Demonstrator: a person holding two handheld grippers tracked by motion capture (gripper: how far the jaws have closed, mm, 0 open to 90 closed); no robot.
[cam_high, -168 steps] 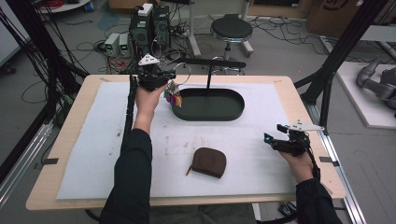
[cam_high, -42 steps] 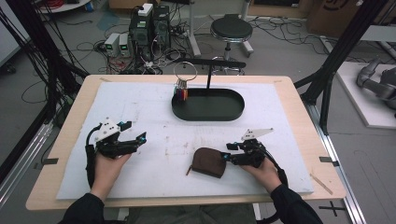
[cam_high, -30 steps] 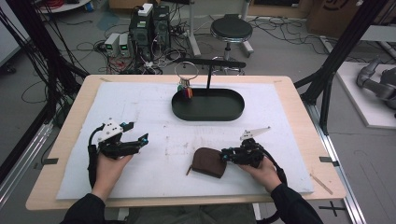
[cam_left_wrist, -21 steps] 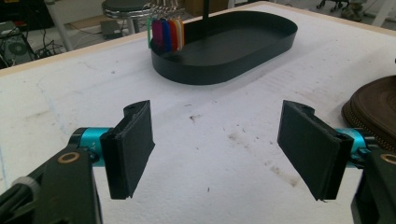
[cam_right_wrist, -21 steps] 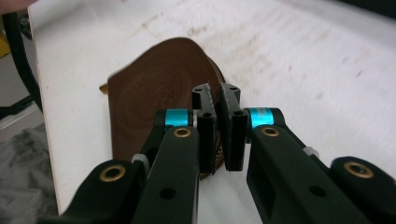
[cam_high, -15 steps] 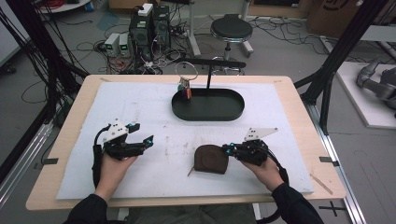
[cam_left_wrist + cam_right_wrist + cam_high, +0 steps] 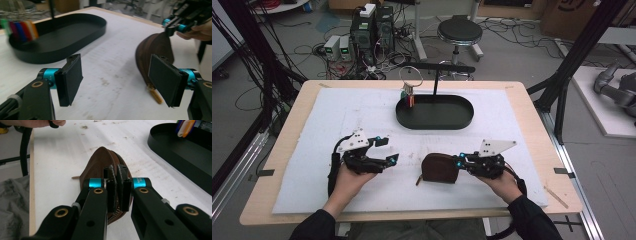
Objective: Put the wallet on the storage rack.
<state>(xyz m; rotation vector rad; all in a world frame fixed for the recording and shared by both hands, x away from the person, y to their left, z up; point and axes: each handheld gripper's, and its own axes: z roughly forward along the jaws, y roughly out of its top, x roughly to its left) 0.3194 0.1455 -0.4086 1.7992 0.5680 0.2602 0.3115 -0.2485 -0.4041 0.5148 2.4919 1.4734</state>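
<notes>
— While the person's forearms come in over the near edge of the desk, where does the right gripper sit?

— Toward the near right part of the white mat, its tips against the right end of the brown zip pouch. In the right gripper view the two jaws stand pressed almost together over the pouch's zipper edge, closed on it as far as I can see; what exactly lies between the pads is too small to tell.

— And the pouch itself?

— It lies flat on the mat, a little right of the middle and nearer the near edge than the far one. A small tan zipper pull sticks out at its left end, seen best in the left gripper view.

— What of the left gripper?

— It is held above the near left part of the mat, aimed toward the pouch but apart from it. In its own view the jaws stand wide apart with nothing between them but bare mat.

— Anything toward the far edge?

— A black oval tray sits there, near the middle of the far side. A thin black post rises from it with a bar across the top, and a wire ring hangs from the bar's left end carrying a bunch of coloured tags at the tray's left rim.
</notes>
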